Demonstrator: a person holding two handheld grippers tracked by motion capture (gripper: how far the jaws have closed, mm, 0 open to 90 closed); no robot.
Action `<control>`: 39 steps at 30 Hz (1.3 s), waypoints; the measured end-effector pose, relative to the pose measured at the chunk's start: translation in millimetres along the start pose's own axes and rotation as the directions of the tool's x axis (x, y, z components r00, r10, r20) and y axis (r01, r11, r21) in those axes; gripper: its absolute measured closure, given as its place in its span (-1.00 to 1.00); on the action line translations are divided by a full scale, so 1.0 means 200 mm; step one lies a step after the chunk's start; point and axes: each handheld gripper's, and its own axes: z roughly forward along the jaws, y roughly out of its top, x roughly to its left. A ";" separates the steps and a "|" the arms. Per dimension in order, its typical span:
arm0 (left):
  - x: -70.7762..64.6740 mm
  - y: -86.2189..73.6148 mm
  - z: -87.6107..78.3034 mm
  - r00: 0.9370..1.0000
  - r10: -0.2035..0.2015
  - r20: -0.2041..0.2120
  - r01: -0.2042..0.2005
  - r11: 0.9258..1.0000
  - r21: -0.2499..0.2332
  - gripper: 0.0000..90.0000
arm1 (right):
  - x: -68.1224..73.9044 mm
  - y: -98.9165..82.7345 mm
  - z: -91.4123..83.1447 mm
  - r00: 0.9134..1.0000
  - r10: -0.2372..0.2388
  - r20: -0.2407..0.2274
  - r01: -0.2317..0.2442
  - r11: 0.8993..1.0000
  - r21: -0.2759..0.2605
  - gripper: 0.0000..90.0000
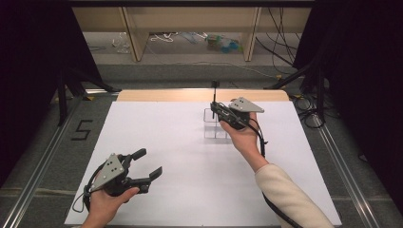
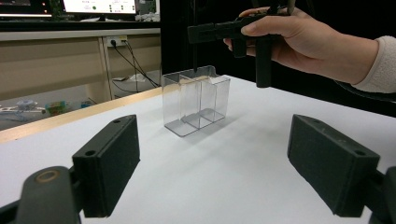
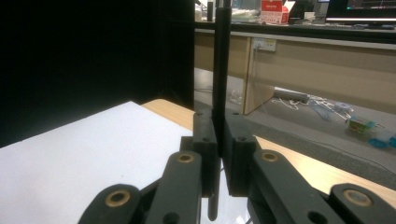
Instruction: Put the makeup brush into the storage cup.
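A clear plastic box (image 1: 213, 126) with compartments stands on the white table top (image 1: 180, 156), right of centre toward the back. My right gripper (image 1: 215, 107) hovers just above it, shut on a thin black rod (image 1: 215, 91) held upright. In the left gripper view the rod (image 2: 194, 57) hangs from the right gripper (image 2: 195, 33) down to the box (image 2: 196, 100) at its rim. In the right gripper view the rod (image 3: 221, 60) is pinched in my right gripper (image 3: 219, 140). My left gripper (image 1: 151, 161) rests open at the front left, its pads (image 2: 109, 163) wide apart and empty.
A wooden strip (image 1: 199, 95) runs along the table's far edge. Beyond it are a shelf unit (image 1: 190, 28) and loose cables (image 1: 285, 52) on the floor. Black curtains stand on both sides. A black "5" mark (image 1: 81, 129) lies on the floor at the left.
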 end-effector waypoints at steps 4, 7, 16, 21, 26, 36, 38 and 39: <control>0.00 0.00 0.00 1.000 0.002 -0.006 -0.002 1.000 0.010 -0.63 | 0.00 0.00 0.00 1.000 0.002 0.005 -0.002 1.000 0.007 0.90; 0.00 0.00 0.00 1.000 0.002 -0.006 -0.001 1.000 0.011 -0.63 | 0.00 0.00 0.01 1.000 0.019 0.001 -0.019 1.000 0.015 0.90; 0.00 0.00 0.00 1.000 0.002 -0.007 -0.002 1.000 0.011 -0.63 | -0.01 0.00 0.03 1.000 0.004 0.008 -0.004 1.000 0.004 0.90; 0.00 0.00 0.00 1.000 0.006 -0.004 -0.006 1.000 0.011 -0.63 | -0.01 0.00 0.03 1.000 0.002 0.009 -0.002 1.000 0.006 0.90; 0.00 0.00 0.00 1.000 0.004 -0.005 -0.004 1.000 0.011 -0.63 | 0.00 0.00 0.04 1.000 0.017 0.009 -0.018 1.000 0.011 0.90; 0.00 0.00 0.00 1.000 0.006 -0.005 -0.006 1.000 0.013 -0.63 | -0.02 0.01 0.05 1.000 -0.005 0.021 0.005 1.000 0.006 0.90; 0.00 0.00 0.00 1.000 0.006 -0.005 -0.006 1.000 0.013 -0.63 | -0.02 0.00 0.05 1.000 0.010 0.014 -0.010 1.000 0.017 0.90; 0.00 0.00 0.00 1.000 0.005 -0.005 -0.005 1.000 0.012 -0.63 | -0.02 0.00 0.06 1.000 -0.004 0.020 0.004 1.000 0.007 0.90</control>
